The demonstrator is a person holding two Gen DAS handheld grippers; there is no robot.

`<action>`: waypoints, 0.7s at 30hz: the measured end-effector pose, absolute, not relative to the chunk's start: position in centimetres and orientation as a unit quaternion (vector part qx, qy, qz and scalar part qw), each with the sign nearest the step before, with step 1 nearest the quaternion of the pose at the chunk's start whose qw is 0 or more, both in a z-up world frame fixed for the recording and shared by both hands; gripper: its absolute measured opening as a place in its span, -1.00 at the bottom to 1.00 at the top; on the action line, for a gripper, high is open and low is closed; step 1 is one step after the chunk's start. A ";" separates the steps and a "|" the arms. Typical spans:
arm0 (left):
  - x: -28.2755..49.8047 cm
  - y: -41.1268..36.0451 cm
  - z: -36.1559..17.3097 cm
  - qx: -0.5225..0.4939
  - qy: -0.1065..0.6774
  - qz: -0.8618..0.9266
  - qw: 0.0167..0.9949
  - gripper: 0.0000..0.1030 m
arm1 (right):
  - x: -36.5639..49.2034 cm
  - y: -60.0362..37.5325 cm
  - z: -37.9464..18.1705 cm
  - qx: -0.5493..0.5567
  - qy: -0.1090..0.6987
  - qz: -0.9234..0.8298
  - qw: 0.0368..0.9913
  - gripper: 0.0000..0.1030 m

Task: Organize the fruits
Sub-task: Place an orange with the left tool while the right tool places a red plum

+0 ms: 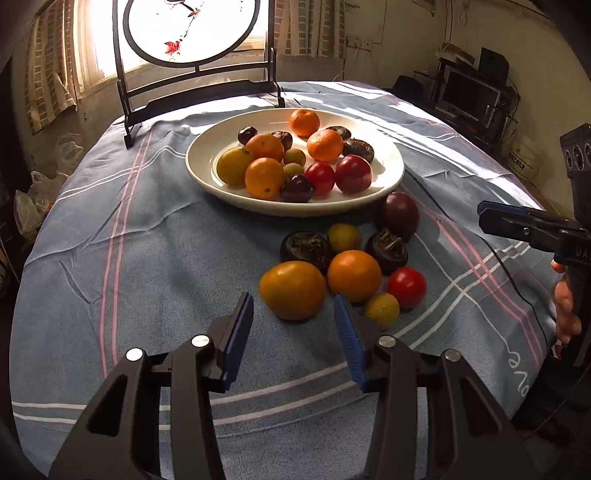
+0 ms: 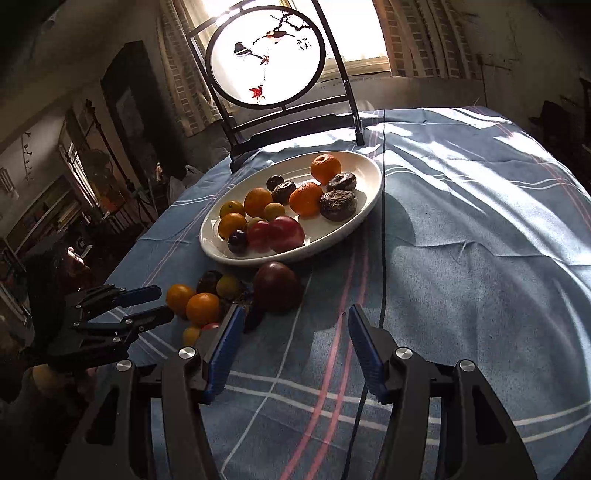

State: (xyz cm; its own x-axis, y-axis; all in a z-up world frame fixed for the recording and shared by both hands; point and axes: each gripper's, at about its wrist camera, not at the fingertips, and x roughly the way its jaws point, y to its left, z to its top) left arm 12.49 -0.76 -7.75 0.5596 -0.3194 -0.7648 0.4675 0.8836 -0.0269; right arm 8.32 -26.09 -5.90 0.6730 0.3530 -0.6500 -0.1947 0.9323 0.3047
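Note:
A white plate [image 1: 207, 146] holds several oranges, tomatoes, dark fruits and small green fruits; it also shows in the right wrist view [image 2: 364, 199]. In front of it a loose pile lies on the cloth: a large orange [image 1: 291, 290], a second orange [image 1: 354, 275], a red tomato [image 1: 407, 287], a dark purple fruit [image 1: 398, 215] and dark water chestnuts [image 1: 306, 246]. My left gripper [image 1: 293, 308] is open, with the large orange just ahead between its fingers. My right gripper [image 2: 293, 317] is open and empty, right of the pile, close to the purple fruit [image 2: 277, 290].
A blue checked tablecloth [image 1: 147, 258] covers the table. A black-framed round painted screen [image 1: 192, 33] stands at the far edge behind the plate. A thin black cable [image 2: 382, 258] runs across the cloth. Shelves and clutter stand around the room.

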 end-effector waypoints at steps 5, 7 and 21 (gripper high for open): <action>13.6 -1.8 -8.5 0.102 0.422 -0.209 0.876 -0.29 | 7.8 -25.6 -6.6 0.093 0.384 0.151 0.906 0.15; 14.0 -1.8 -8.6 0.096 0.422 -0.208 0.877 -0.29 | 7.8 -25.2 -6.6 0.087 0.389 0.160 0.903 0.15; 12.1 0.2 -6.9 0.057 0.393 -0.217 0.892 -0.51 | 9.7 -17.9 -7.8 0.024 0.430 0.219 0.875 0.00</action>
State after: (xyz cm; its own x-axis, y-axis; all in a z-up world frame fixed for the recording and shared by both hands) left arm 12.13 0.16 -6.87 0.5976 -0.3425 -0.7249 0.4316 0.8994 -0.0692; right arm 9.75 -17.91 -7.77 0.5336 0.4046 -0.7427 -0.3630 0.9027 0.2309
